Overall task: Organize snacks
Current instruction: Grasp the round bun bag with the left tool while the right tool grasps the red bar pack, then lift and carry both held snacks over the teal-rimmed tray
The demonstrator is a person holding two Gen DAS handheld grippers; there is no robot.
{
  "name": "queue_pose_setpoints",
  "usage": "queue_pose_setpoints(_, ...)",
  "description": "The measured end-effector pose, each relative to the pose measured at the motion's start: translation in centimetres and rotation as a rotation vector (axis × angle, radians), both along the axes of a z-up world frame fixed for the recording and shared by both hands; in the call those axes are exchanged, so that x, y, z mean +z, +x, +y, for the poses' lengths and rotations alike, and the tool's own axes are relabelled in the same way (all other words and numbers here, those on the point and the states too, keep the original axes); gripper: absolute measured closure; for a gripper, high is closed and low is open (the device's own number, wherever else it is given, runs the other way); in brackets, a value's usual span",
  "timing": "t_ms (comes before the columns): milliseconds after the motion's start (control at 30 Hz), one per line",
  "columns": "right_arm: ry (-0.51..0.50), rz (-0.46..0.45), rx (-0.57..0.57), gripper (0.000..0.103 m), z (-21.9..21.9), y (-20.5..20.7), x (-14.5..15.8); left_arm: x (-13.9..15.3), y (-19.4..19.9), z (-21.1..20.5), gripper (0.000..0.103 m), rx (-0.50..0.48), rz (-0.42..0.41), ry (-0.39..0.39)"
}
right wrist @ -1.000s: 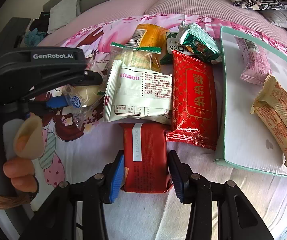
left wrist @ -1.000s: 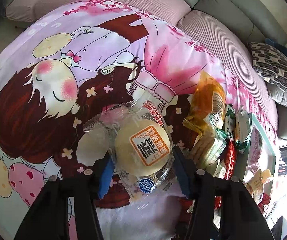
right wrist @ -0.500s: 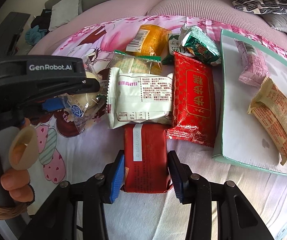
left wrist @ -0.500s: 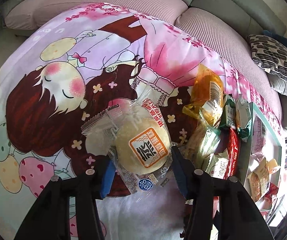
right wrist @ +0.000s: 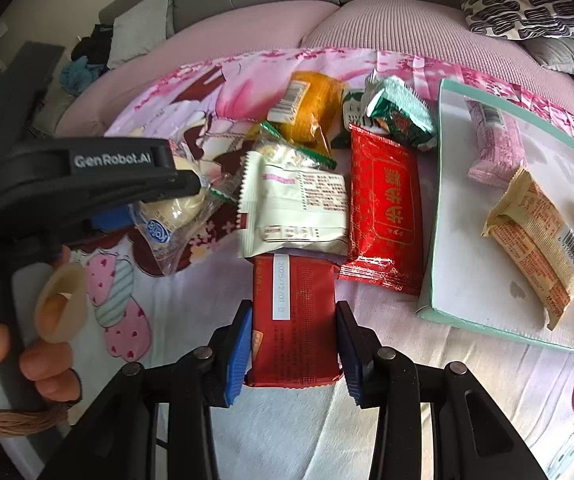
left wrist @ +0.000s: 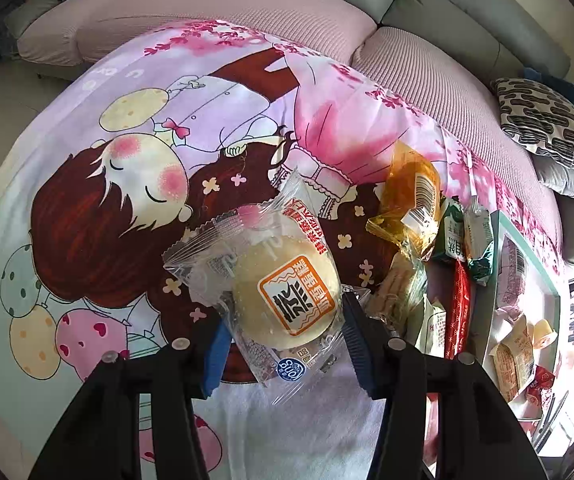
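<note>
My left gripper [left wrist: 283, 344] is shut on a clear-wrapped pale bun with an orange label [left wrist: 287, 300] and holds it above the cartoon blanket [left wrist: 127, 160]. The bun also shows in the right wrist view [right wrist: 179, 208] under the left gripper's black body [right wrist: 87, 184]. My right gripper [right wrist: 293, 344] is shut on a dark red snack packet [right wrist: 293, 312] lying on the blanket. Beyond it lie a white packet [right wrist: 295, 208], a bright red packet [right wrist: 385, 208], an orange packet [right wrist: 311, 108] and a green packet [right wrist: 401, 114].
A white tray with a mint-green rim [right wrist: 435, 248] lies at the right, holding a pink bar [right wrist: 495, 148], a tan packet [right wrist: 539, 240] and small sweets. A pink sofa [left wrist: 247, 4] and patterned cushion [right wrist: 523, 8] lie behind.
My left gripper has lifted the bun up and away from the blanket; the view has widened. My right gripper has stayed shut on the dark red packet in nearly the same place.
</note>
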State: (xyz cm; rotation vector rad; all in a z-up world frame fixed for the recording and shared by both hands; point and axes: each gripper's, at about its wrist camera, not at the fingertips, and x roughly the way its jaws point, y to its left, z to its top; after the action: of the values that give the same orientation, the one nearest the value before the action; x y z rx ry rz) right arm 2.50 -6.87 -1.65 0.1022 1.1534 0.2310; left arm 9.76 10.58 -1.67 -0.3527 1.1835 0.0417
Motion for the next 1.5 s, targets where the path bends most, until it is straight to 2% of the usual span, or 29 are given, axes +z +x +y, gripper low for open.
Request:
queue_pose_setpoints(300,0.031,-0.050,-0.013,0.061,-1.0,-1.2,2.6,1.4,-0.7,0.5,0.049,0.009,-0.040,-0.025)
queue_pose_setpoints(667,-0.011,-0.101,-0.031,0.061,-1.4,-1.6,4.1,2.7,-1.4,-0.4,0.049,-0.015,-0.078,-0.023)
queue_pose_setpoints(1100,-0.017,-0.116,-0.080,0.061,-3.3,-1.6,4.8,3.9,-2.0,-3.3,0.049,-0.077,-0.108,-0.002)
queue_pose_setpoints(1500,-0.008,-0.154,-0.183,0.061,-7.5,-1.4,6.4,5.6,-1.4,-7.7,0.049,-0.167,-0.133,0.041)
